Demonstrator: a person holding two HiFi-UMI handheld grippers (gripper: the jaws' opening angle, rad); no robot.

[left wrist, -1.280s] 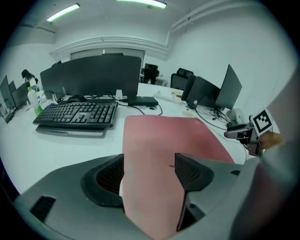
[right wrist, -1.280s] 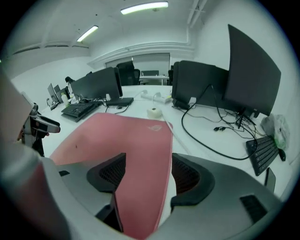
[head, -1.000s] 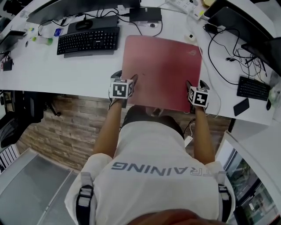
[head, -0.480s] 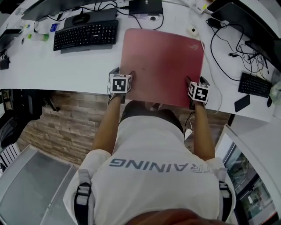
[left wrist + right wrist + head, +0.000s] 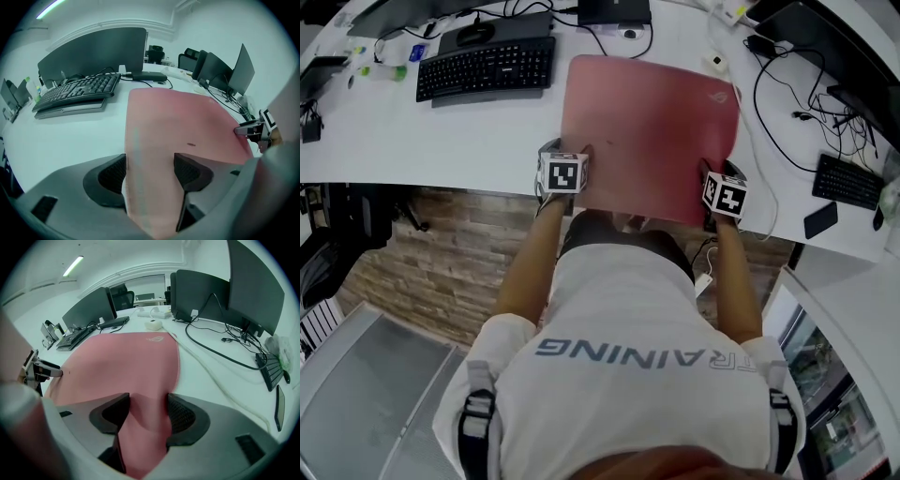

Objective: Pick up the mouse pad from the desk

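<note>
Head view, with both gripper views. A red mouse pad (image 5: 652,131) lies flat on the white bench (image 5: 441,141), directly in front of the person (image 5: 628,356). Its near edge reaches the bench's front edge and runs slightly past it.

The left hand-held gripper (image 5: 565,157) is at the pad's near left corner and the right hand-held gripper (image 5: 720,174) at its near right corner. Both point steeply downward.

Left gripper view: the jaws stand well apart. The pad's near edge passes between them, lying over the left-hand jaw and under the right-hand one. No pad is seen pressing on it.

Right gripper view: the jaws have just been closing but remain apart. The pad's near right corner sits between them, bowed upward into a shallow fold. It runs close along the right-hand jaw, with no firm clamp visible. The rest of the pad stays flat on the bench, its small logo at the far right corner.

A black keyboard (image 5: 486,67) lies on the bench to the left of the pad, well apart from it. A second keyboard (image 5: 844,180) and loose black cables (image 5: 778,103) lie to the pad's right. Dark monitors (image 5: 206,294) stand along the far side of the bench.
</note>
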